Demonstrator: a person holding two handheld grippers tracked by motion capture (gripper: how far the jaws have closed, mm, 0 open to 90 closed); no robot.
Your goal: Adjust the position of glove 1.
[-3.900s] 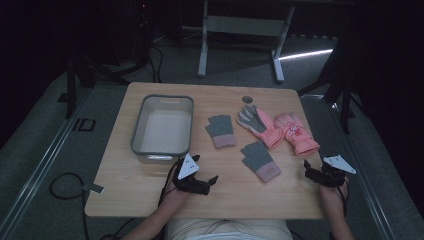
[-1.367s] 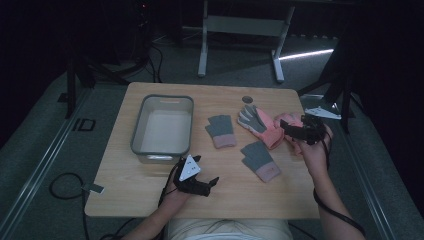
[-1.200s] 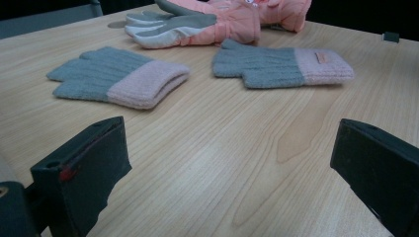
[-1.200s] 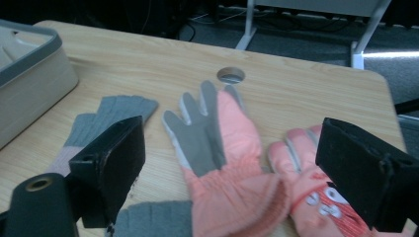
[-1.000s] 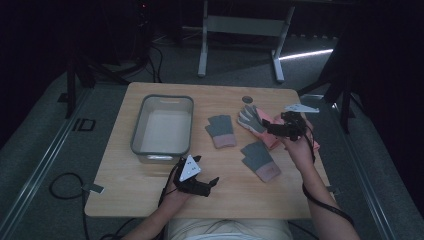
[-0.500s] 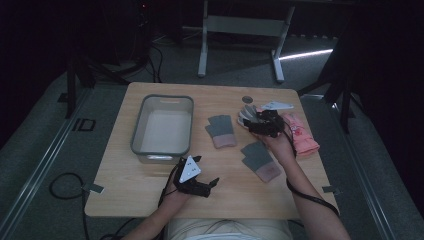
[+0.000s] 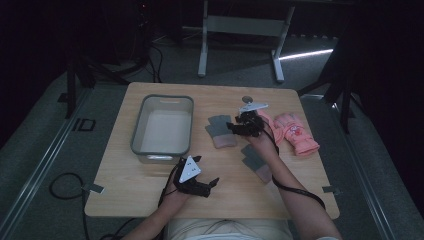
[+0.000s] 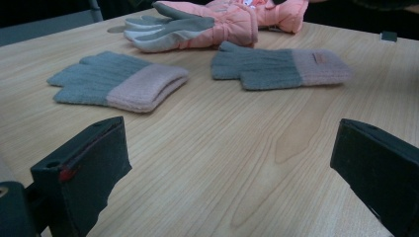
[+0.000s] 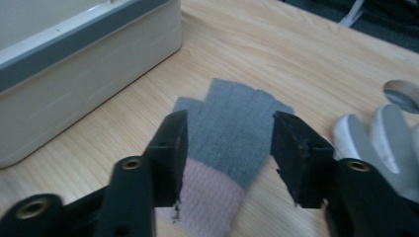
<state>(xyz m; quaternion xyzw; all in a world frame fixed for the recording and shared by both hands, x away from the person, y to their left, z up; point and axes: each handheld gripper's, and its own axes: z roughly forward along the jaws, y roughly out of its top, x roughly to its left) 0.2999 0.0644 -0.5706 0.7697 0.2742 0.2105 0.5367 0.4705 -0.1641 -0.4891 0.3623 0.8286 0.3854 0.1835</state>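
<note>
With its jaws just now closing, not yet gripping, the right gripper (image 9: 227,158) is straddling the grey knit glove (image 9: 232,133) mid-desk beside the bin (image 7: 162,125), risking pinching only one layer, while the left gripper (image 8: 232,173) is resting wide near the front edge.

My right hand-held gripper (image 7: 234,126) hovers at the grey-and-pink knit glove (image 7: 220,131) beside the tray (image 7: 162,151); my left hand-held gripper (image 7: 212,182) rests on the table (image 7: 125,187).
</note>
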